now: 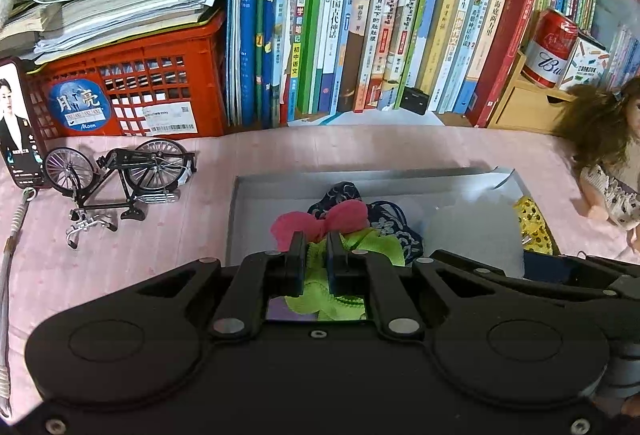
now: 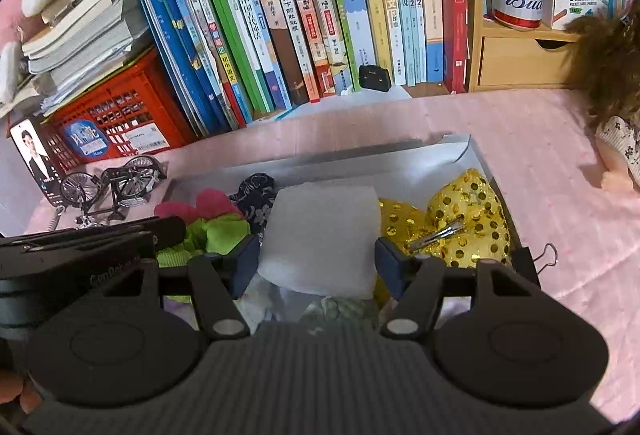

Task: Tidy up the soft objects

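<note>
Left gripper (image 1: 316,245) pinches the green cloth (image 1: 376,245) over the box (image 1: 240,203); right gripper (image 2: 316,259) straddles the white pad (image 2: 324,239), seemingly gripping it, directly ahead.

Both wrist cameras look steeply down along their fingers, close above the grey box (image 1: 240,203) on the pink tabletop (image 2: 540,163), facing the book row (image 1: 360,35). Both share box, books and red crate (image 2: 132,103).
</note>
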A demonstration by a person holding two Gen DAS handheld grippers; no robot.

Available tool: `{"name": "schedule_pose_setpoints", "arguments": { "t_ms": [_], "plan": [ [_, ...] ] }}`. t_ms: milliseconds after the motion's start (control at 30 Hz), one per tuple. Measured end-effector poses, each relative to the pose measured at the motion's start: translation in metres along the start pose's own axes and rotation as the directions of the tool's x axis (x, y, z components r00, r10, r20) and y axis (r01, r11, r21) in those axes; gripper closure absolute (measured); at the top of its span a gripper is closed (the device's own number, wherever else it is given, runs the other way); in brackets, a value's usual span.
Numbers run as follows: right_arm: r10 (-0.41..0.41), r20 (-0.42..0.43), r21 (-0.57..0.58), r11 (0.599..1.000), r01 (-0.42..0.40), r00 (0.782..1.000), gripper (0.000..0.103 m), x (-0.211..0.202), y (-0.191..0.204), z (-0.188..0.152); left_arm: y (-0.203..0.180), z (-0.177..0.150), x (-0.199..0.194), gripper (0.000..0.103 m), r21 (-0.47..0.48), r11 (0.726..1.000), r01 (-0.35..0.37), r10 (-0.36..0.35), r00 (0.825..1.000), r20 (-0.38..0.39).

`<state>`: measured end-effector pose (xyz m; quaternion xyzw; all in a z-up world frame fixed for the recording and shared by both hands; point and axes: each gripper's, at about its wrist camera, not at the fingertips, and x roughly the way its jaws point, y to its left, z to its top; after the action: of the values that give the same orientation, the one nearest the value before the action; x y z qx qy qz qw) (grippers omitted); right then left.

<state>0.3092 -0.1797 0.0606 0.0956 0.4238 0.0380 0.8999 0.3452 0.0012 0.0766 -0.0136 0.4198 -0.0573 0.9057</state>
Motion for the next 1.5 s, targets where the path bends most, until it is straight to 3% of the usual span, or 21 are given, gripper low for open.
{"name": "schedule_pose_setpoints", "arguments": {
  "t_ms": [267,433,867,1000,1500],
  "plan": [
    [0.004,0.007,0.018,1.0,-0.004,1.0,0.034,0.003,-0.002,0.003,0.003,0.002,0.003,0.089,-0.027,1.0,-0.009,0.009,1.0,0.003],
    [0.005,0.04,0.016,1.0,-0.006,0.999,0.027,-0.007,-0.003,0.007,0.006,0.004,-0.003,0.083,-0.033,0.999,0.004,-0.004,1.0,0.007],
    [0.008,0.158,-0.024,1.0,-0.004,0.987,0.016,-0.054,-0.002,0.01,0.007,0.0,-0.06,0.041,-0.034,0.999,-0.027,0.03,0.994,0.101],
    [0.013,0.218,-0.051,0.999,-0.001,0.976,0.015,-0.08,-0.002,0.004,0.006,-0.009,-0.089,0.026,-0.027,0.999,-0.035,0.039,0.986,0.161],
    [0.054,0.42,-0.204,0.978,0.036,0.906,0.005,-0.169,-0.005,-0.051,-0.011,-0.074,-0.186,0.014,0.04,0.999,0.008,-0.02,0.943,0.331]
  ]
}}
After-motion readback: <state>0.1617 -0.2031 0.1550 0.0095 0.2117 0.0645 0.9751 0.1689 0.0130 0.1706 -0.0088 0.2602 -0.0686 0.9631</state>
